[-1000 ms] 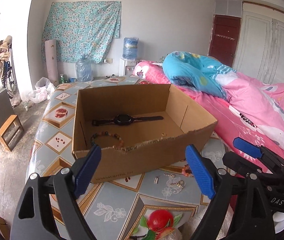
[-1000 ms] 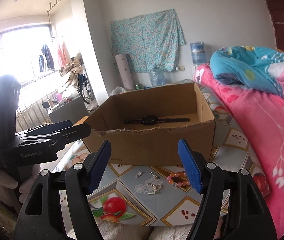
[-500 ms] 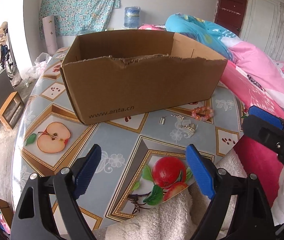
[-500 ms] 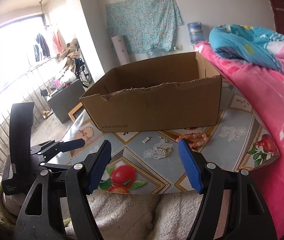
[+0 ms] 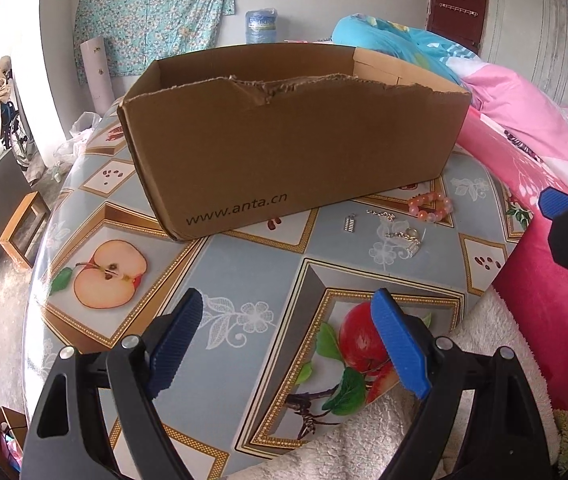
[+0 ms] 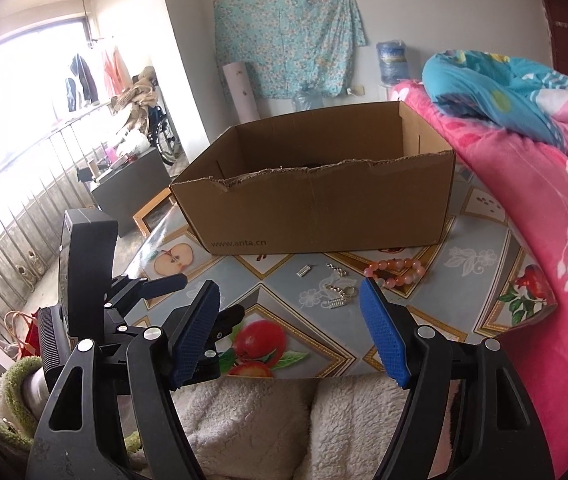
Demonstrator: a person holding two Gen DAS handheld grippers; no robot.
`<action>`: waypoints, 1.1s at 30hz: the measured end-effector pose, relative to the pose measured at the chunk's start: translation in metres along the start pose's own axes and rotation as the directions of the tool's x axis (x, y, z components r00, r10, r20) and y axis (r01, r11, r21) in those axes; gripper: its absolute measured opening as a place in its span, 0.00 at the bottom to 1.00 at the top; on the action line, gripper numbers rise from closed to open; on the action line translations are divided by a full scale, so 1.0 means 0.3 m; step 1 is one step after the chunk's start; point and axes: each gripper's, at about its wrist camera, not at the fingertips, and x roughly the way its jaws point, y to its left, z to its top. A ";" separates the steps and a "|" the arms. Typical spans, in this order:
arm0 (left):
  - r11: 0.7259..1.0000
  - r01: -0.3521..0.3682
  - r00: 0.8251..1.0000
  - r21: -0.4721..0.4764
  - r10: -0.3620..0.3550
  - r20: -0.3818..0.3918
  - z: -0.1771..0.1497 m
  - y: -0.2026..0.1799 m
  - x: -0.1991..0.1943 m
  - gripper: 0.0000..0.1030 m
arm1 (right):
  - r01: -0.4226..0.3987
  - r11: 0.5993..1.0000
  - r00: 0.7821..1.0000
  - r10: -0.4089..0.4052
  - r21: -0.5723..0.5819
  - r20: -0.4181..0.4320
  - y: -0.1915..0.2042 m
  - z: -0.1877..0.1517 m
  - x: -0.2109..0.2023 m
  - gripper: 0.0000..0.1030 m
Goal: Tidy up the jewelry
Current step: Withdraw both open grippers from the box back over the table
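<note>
A brown cardboard box (image 5: 292, 140) stands on the fruit-patterned table (image 5: 243, 280); its front wall hides the inside. In front of its right end lie a pink bead bracelet (image 5: 430, 204), a small silver clasp (image 5: 350, 225) and silver chain pieces (image 5: 404, 238). My left gripper (image 5: 287, 304) hangs open and empty over the table's near edge, left of the jewelry. My right gripper (image 6: 290, 292) holds nothing and its jaws are opening; the chain pieces (image 6: 340, 294) and bracelet (image 6: 398, 270) lie just beyond its right fingertip (image 6: 368, 292).
A bed with a pink blanket (image 6: 544, 208) borders the table on the right. White fleece (image 6: 267, 420) lies below both grippers. Left of the table the floor drops away, with a wooden stool (image 5: 23, 228) and a dark cabinet (image 6: 131, 184).
Both grippers have sunk toward the table's near edge and tilted down. The box's inside, with a watch and a bead bracelet, showed a second ago and is now hidden by its front wall.
</note>
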 end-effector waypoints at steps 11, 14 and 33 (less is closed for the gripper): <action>0.999 0.021 1.000 0.029 -0.020 -0.011 0.019 0.007 0.033 0.82 | 0.006 1.000 0.999 -0.005 0.022 -0.032 0.007 0.008 0.039 0.67; 0.999 0.022 1.000 0.048 -0.021 -0.011 0.024 0.007 0.042 0.82 | 0.007 0.999 0.999 -0.005 0.036 -0.038 0.001 0.015 0.051 0.67; 0.999 0.026 0.999 0.028 -0.025 -0.024 0.030 0.006 0.063 0.82 | 0.000 0.999 0.999 0.002 0.053 -0.046 -0.012 0.022 0.069 0.67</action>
